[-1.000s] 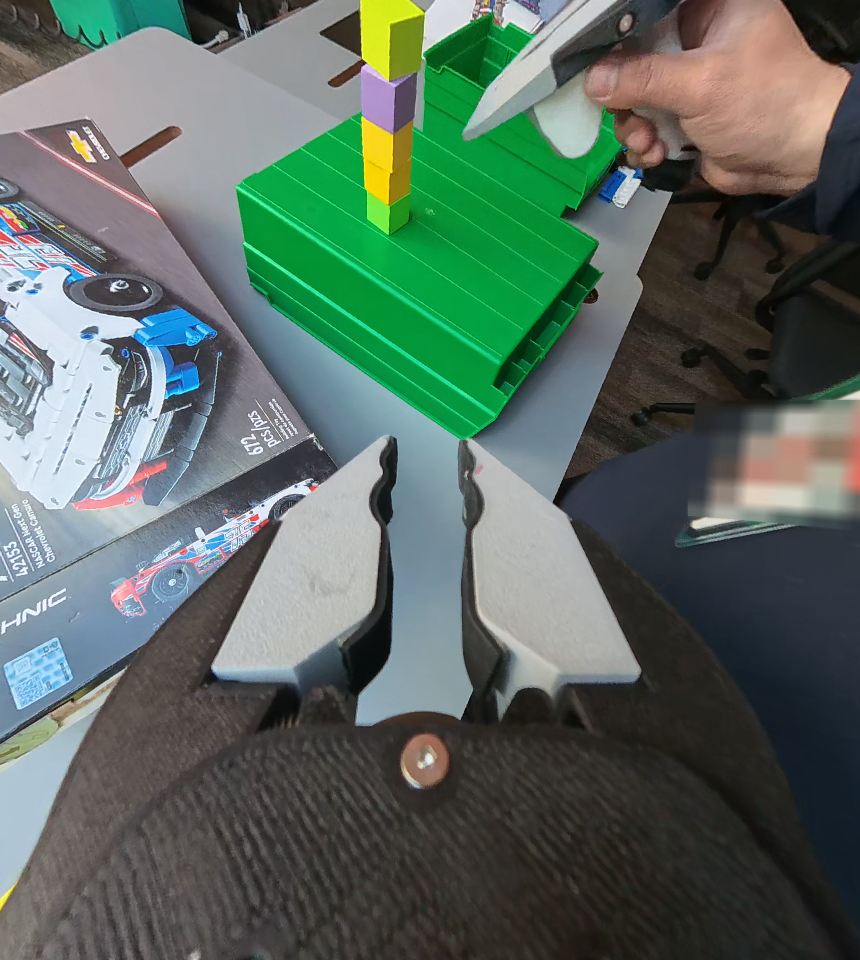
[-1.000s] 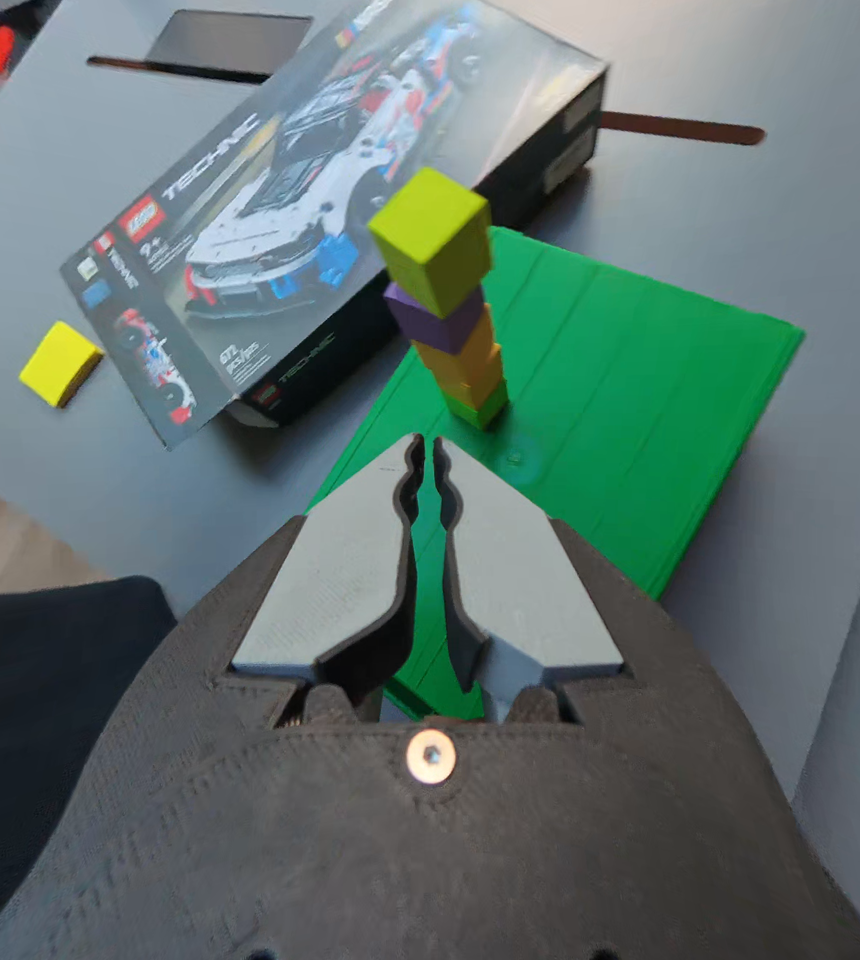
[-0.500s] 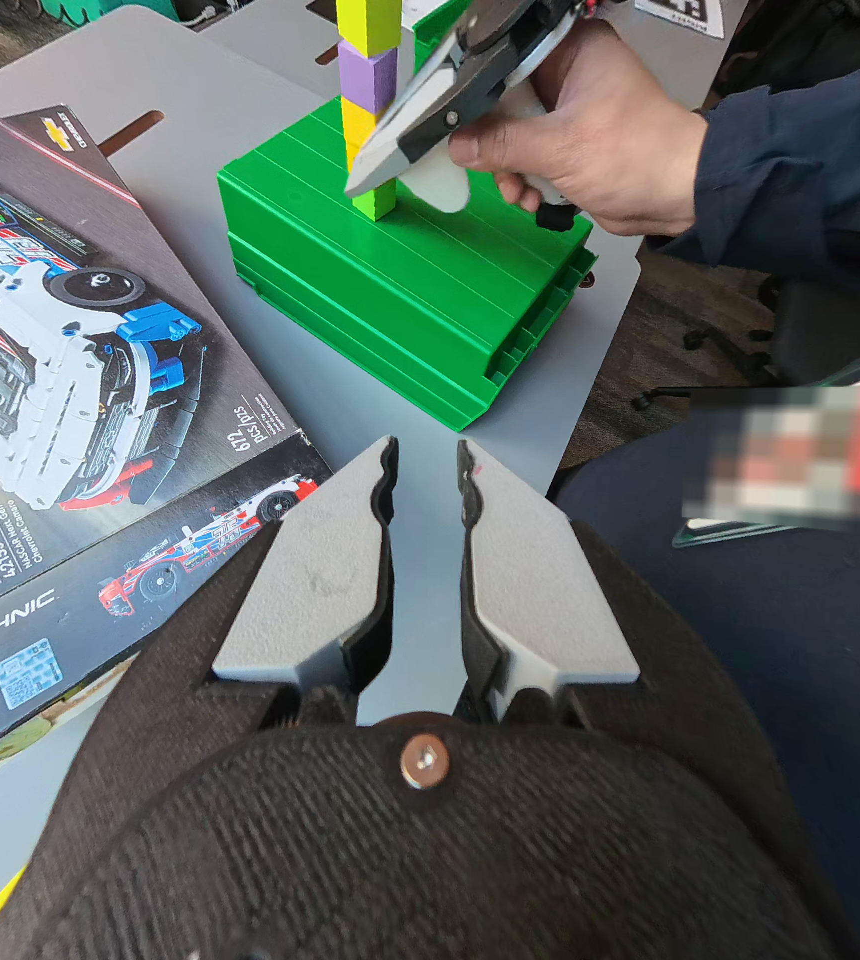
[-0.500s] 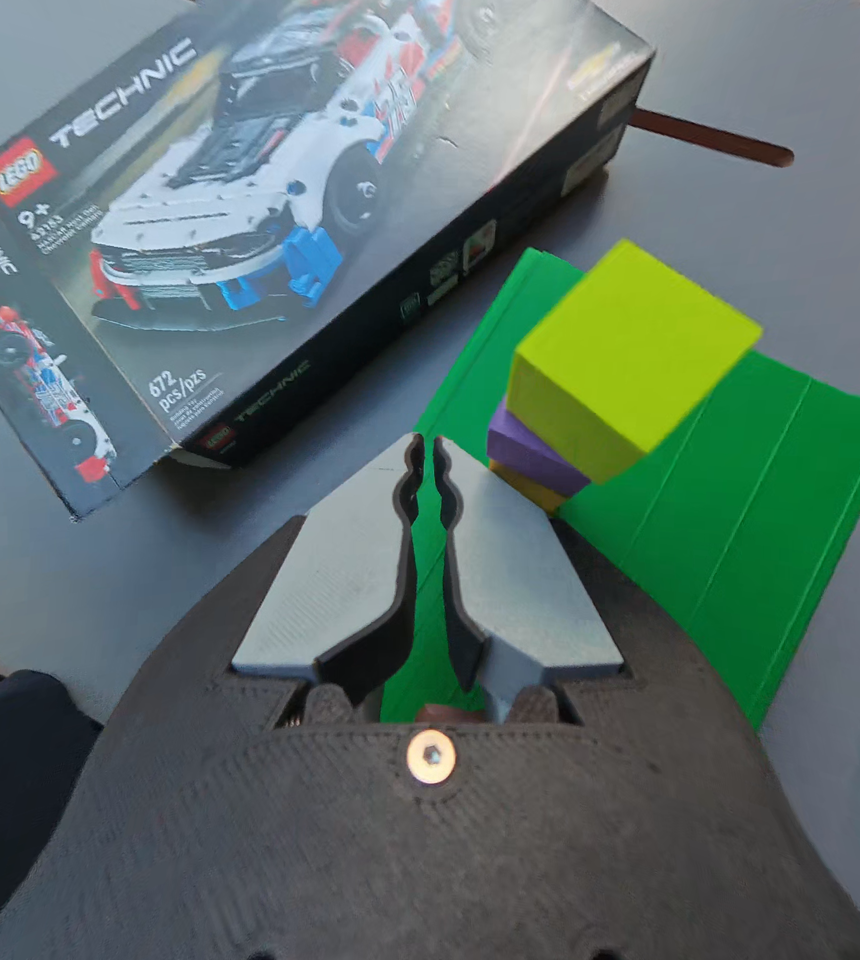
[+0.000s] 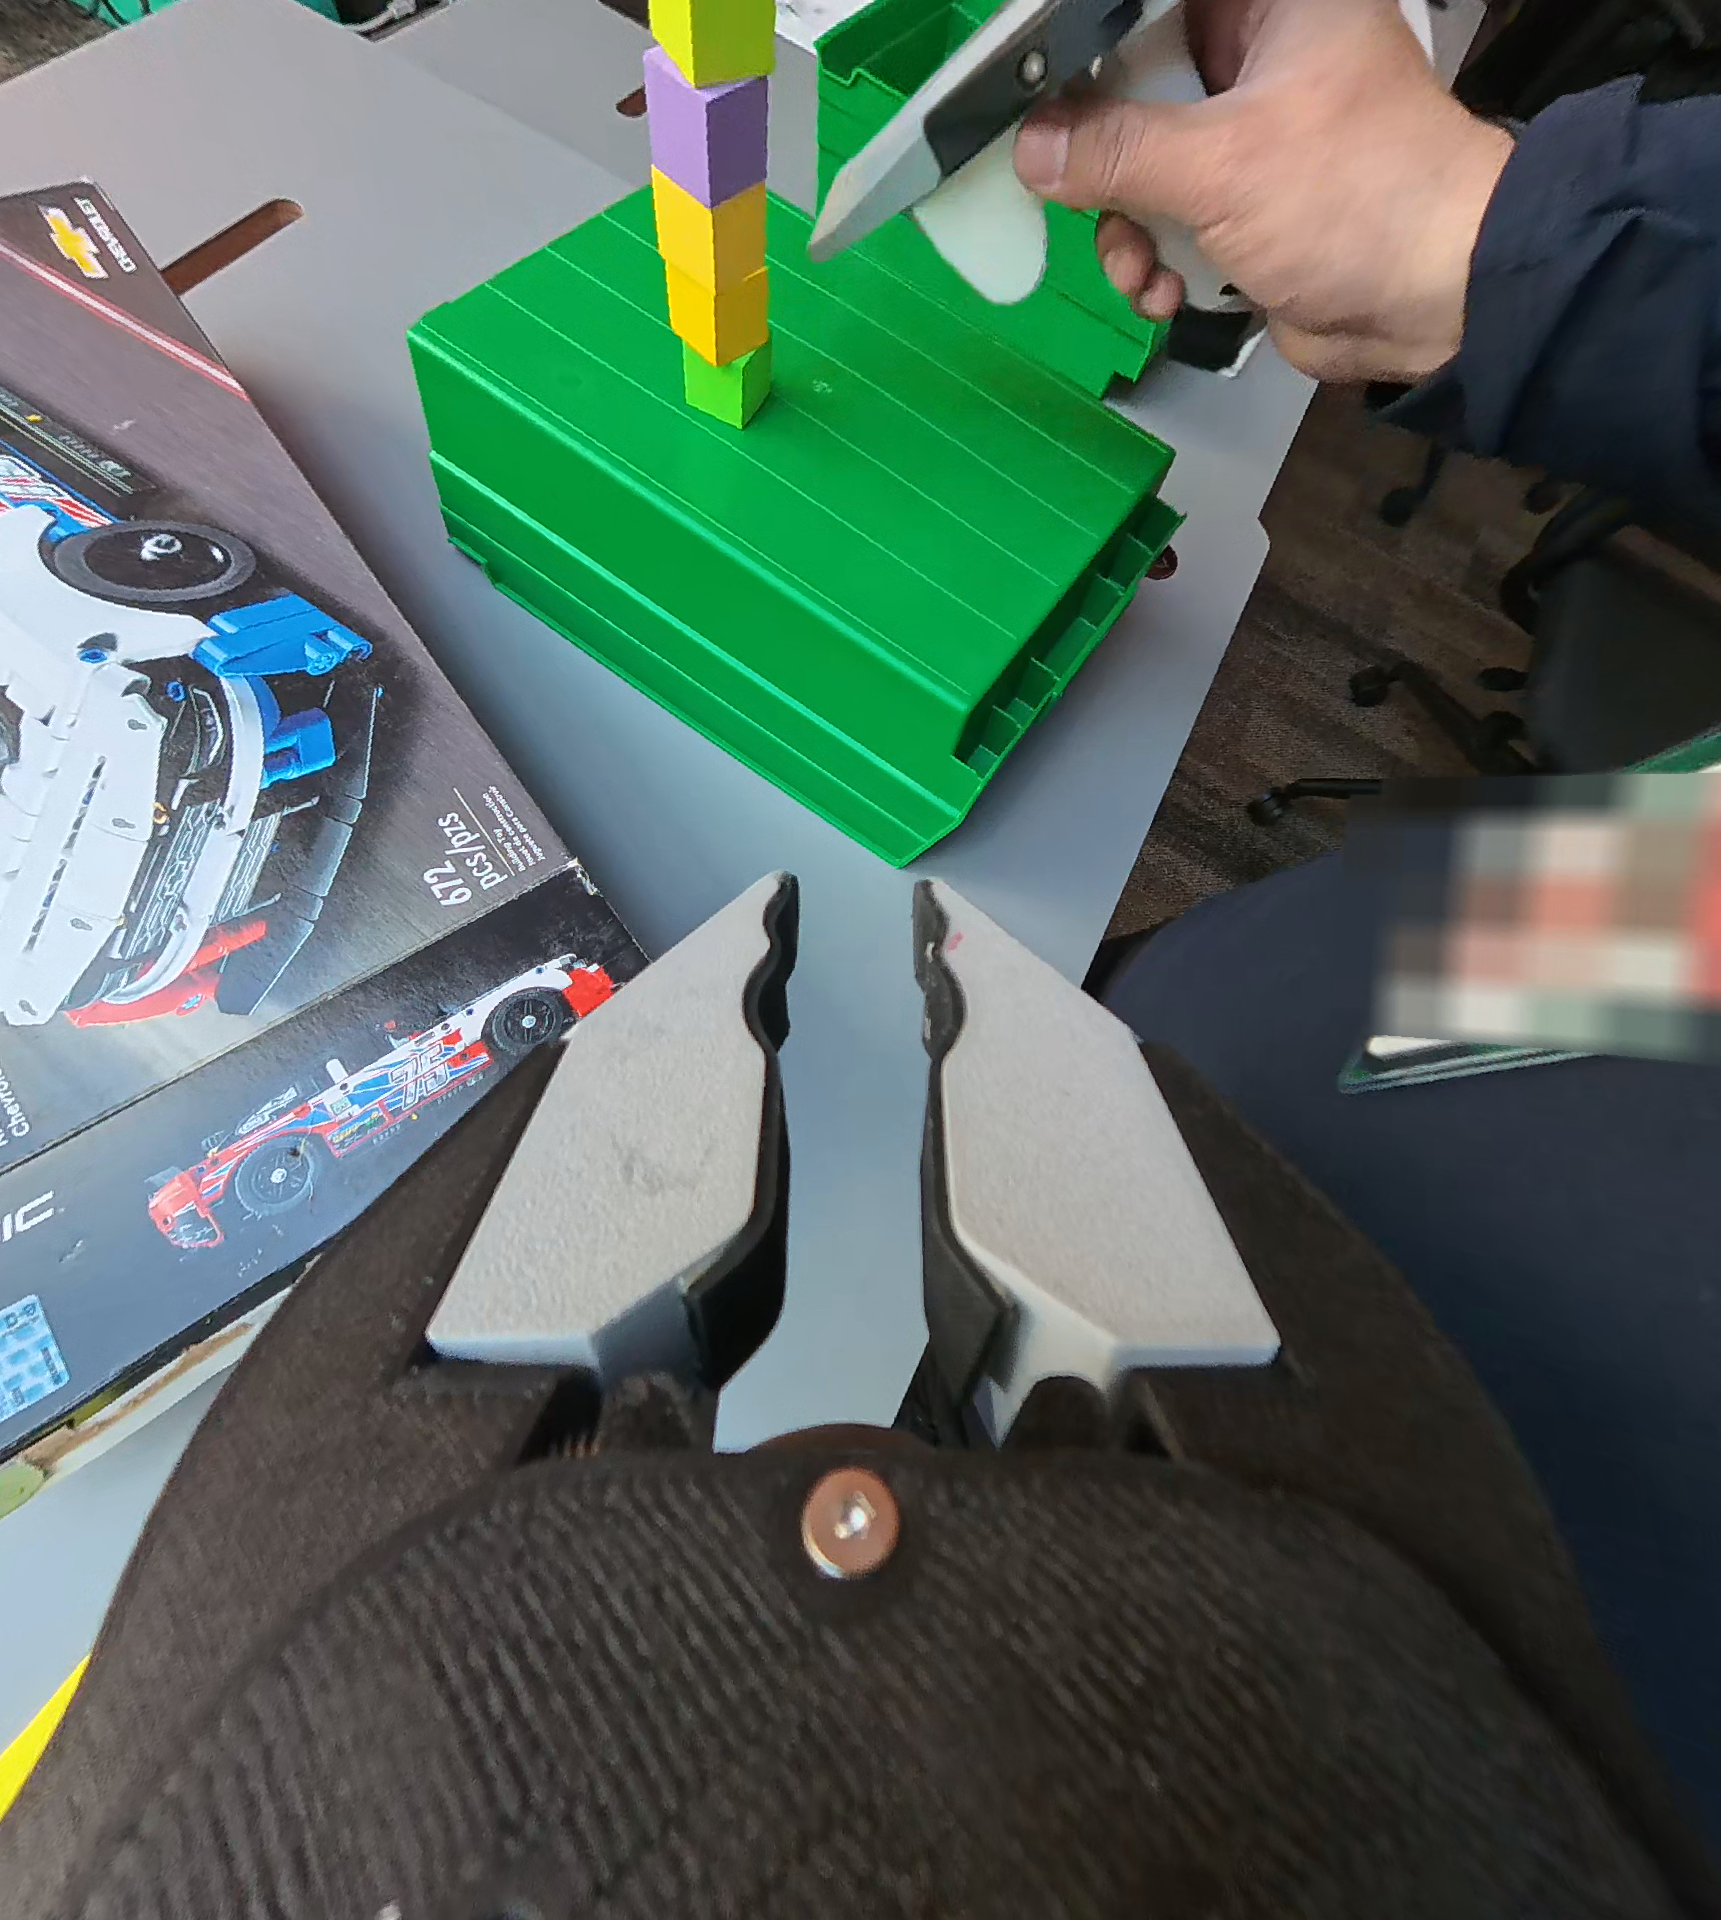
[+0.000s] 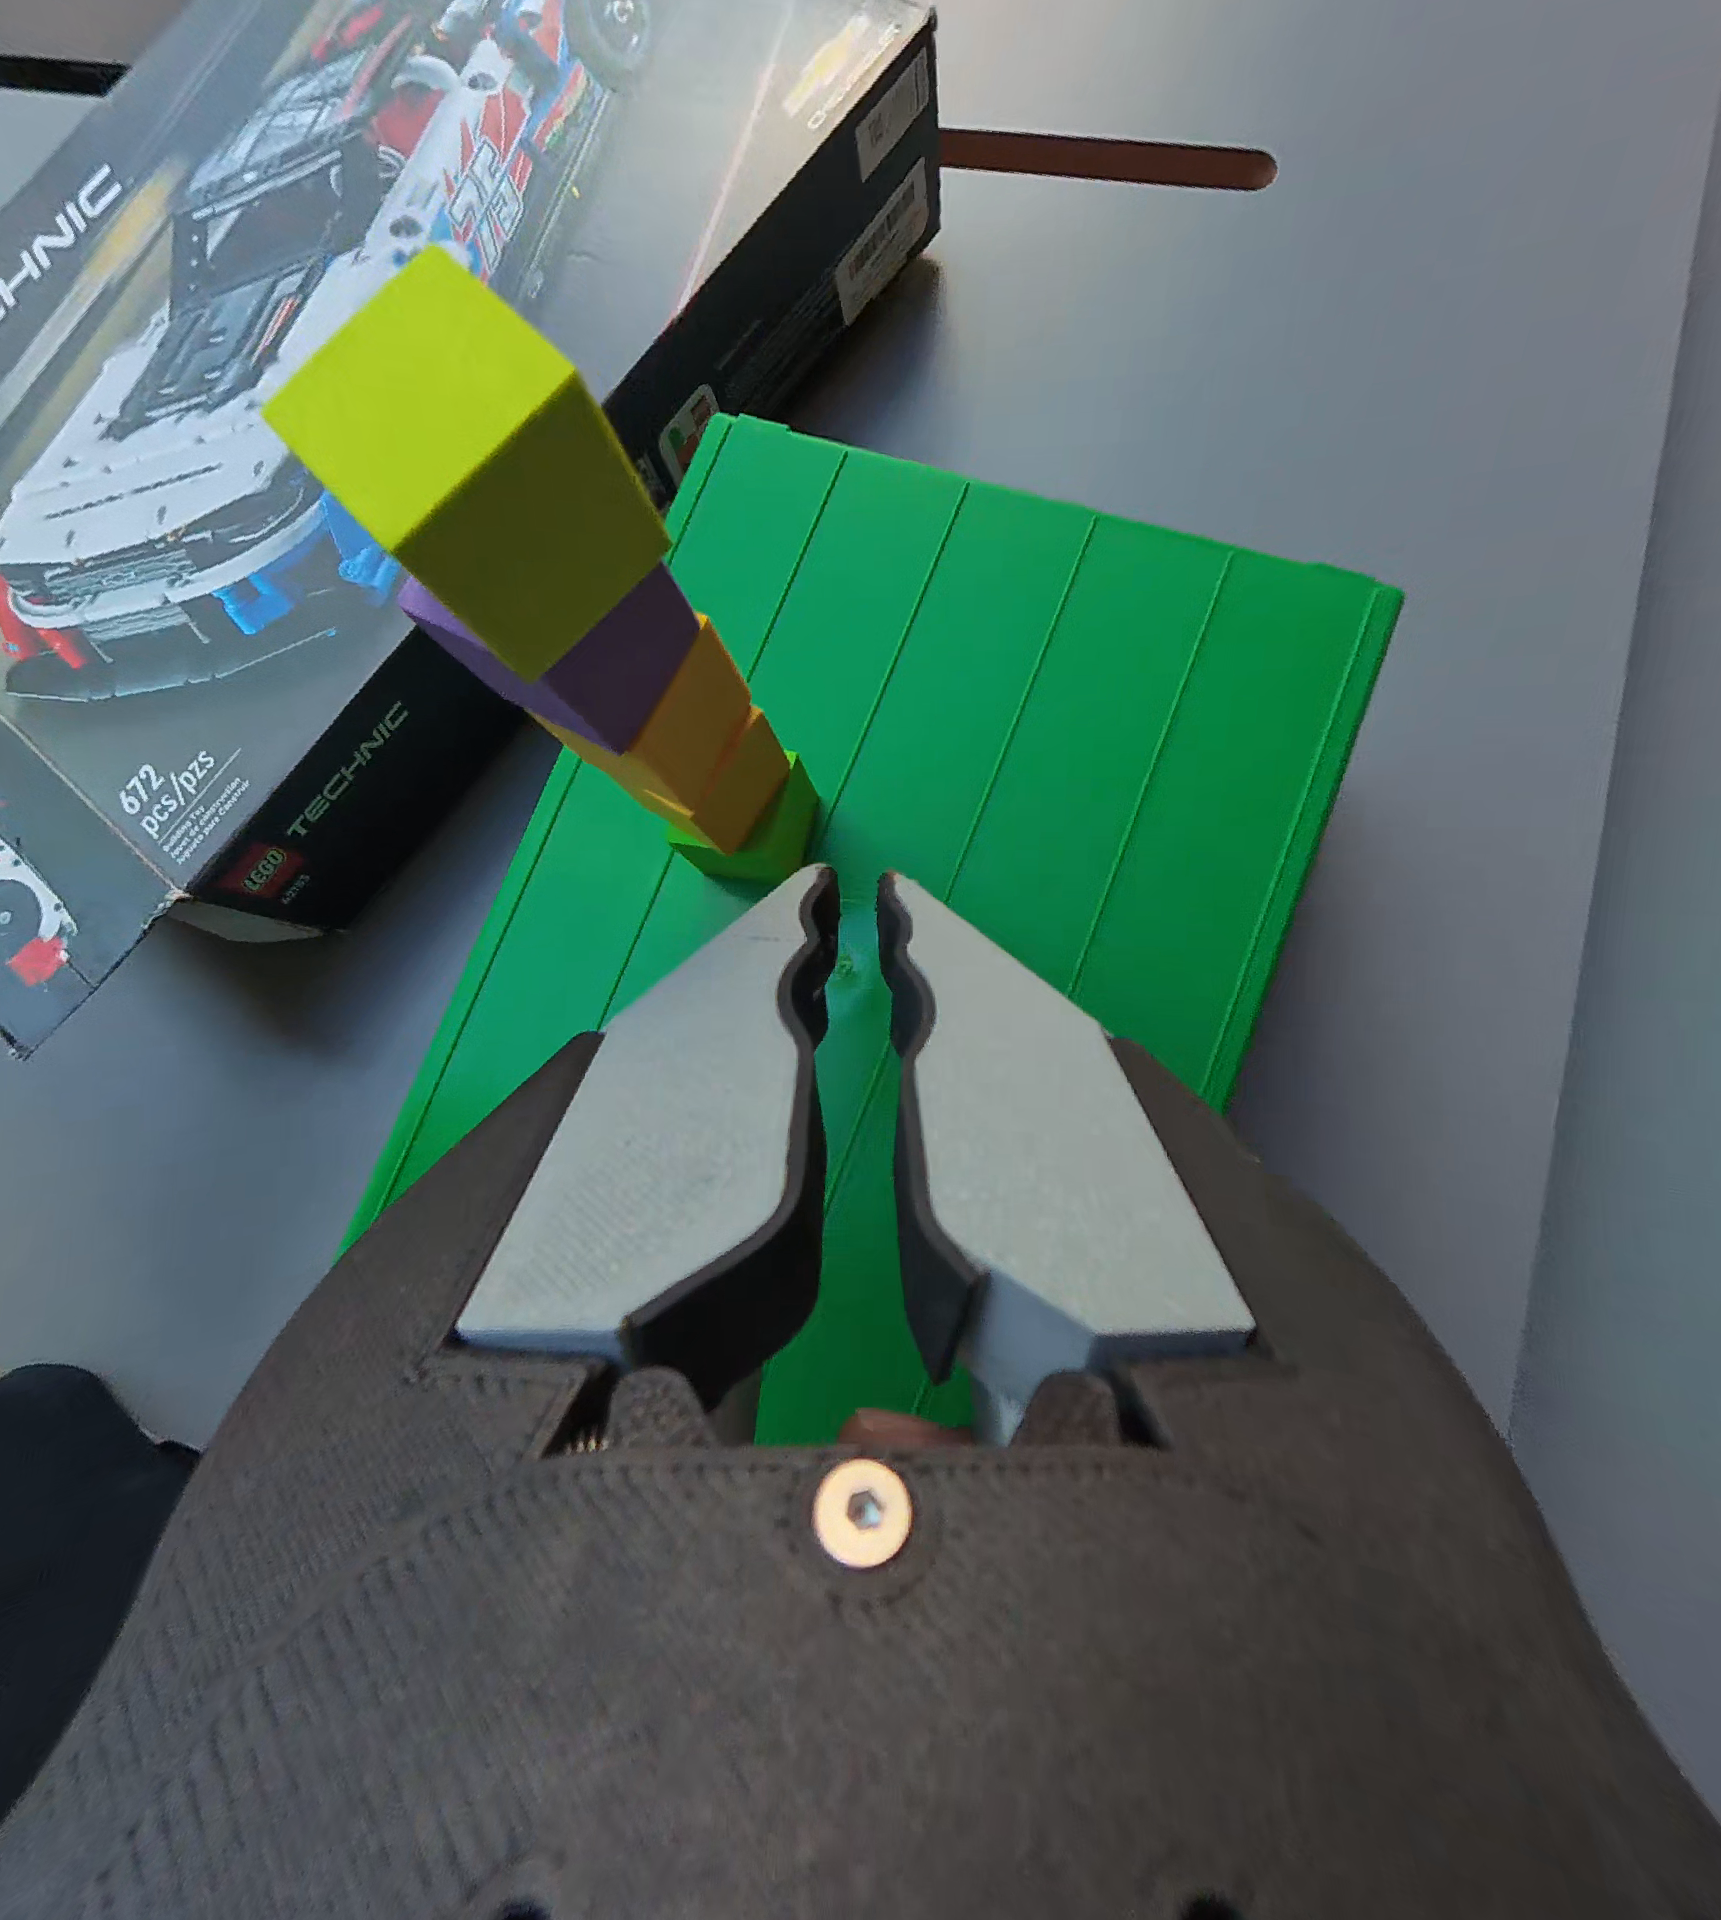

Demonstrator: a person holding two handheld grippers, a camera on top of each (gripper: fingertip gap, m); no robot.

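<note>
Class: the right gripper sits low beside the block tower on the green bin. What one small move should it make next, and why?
Probably ease the right gripper straight back. Its narrowly parted, empty fingertips sit beside the green bottom block of a tall, slightly uneven tower; a sideways nudge could topple it.

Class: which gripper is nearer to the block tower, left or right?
Right. The right gripper hovers just beside the block tower base on the green bin. The left gripper is over the table, short of the bin.

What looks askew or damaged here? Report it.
The block tower on the green bin is unevenly stacked: the purple block sits twisted against the yellow blocks below. The toy car box has a frayed corner. Nothing is spilled.
</note>
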